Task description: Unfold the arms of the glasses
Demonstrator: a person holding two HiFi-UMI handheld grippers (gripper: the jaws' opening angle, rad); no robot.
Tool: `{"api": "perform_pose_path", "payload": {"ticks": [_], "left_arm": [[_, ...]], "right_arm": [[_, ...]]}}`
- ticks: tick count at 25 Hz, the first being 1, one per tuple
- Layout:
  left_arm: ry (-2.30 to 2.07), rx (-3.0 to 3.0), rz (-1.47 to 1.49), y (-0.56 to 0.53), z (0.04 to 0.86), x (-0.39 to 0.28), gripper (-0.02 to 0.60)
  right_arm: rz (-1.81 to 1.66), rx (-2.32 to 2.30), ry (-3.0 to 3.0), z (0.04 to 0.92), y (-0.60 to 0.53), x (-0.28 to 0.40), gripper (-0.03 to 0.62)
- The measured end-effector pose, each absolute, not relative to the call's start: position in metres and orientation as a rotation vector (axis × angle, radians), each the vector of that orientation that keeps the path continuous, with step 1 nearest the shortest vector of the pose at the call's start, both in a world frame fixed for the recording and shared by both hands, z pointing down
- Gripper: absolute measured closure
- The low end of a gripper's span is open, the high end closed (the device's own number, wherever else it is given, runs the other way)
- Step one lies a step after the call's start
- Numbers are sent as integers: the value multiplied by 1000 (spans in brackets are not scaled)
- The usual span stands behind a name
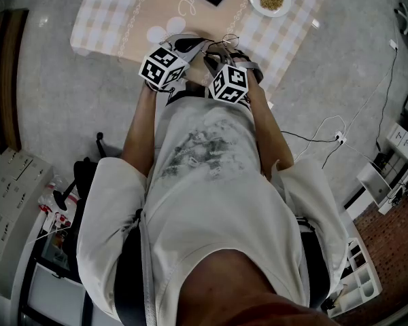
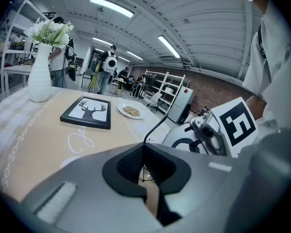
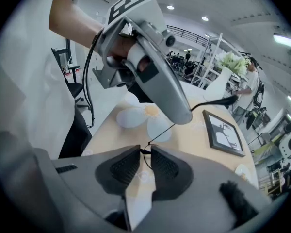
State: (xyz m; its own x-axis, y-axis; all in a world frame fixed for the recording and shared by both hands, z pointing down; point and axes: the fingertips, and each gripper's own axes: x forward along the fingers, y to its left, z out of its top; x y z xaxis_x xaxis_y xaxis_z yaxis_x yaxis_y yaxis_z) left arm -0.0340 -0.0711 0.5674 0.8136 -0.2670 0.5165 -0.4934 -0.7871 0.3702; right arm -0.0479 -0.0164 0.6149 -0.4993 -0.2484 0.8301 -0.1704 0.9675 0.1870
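Thin black wire glasses [image 1: 226, 43] hang just above the near edge of the checked table [image 1: 115, 19], between my two grippers. My left gripper [image 1: 196, 45] is shut on the frame. In the left gripper view one slim arm [image 2: 160, 123] rises out from between its closed pads [image 2: 131, 164]. My right gripper [image 1: 214, 55] comes in from the right. In the right gripper view its jaws [image 3: 144, 155] stand part open around the frame's hinge corner [image 3: 146, 149], with a gap still showing between the pads. The other arm's dark tip [image 3: 223, 101] sticks out past the left gripper [image 3: 157, 76].
On the table behind lie a black picture frame with a deer [image 2: 86, 112], a white plate of grain [image 2: 131, 111] and a white vase of flowers [image 2: 40, 76]. People stand far back in the hall. Cables and shelves lie on the floor at the right [image 1: 340, 138].
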Motion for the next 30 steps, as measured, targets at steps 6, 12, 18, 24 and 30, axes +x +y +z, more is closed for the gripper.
{"api": "perform_pose_path", "payload": {"ticks": [6,12,18,24,30], "left_arm": [[-563,2509,617,-71,567,-35,574],[-568,2515,617,-71,566,-35,574],[-572,2515,612,-72,566,-37,574],[-574,2513,609,-72,566,-38,574],[-575,2512,606,-71,566,-40,574]], "right_arm": [[-85,332,-2130,605,-19,-49,533],[-78,395,-2157,592,-24,-47,545],[-91,443,-2165,580,-30,-46,553],[-106,498,-2167,568,-37,-43,559],[-116,545,-2165,558,-43,-39,563]]}}
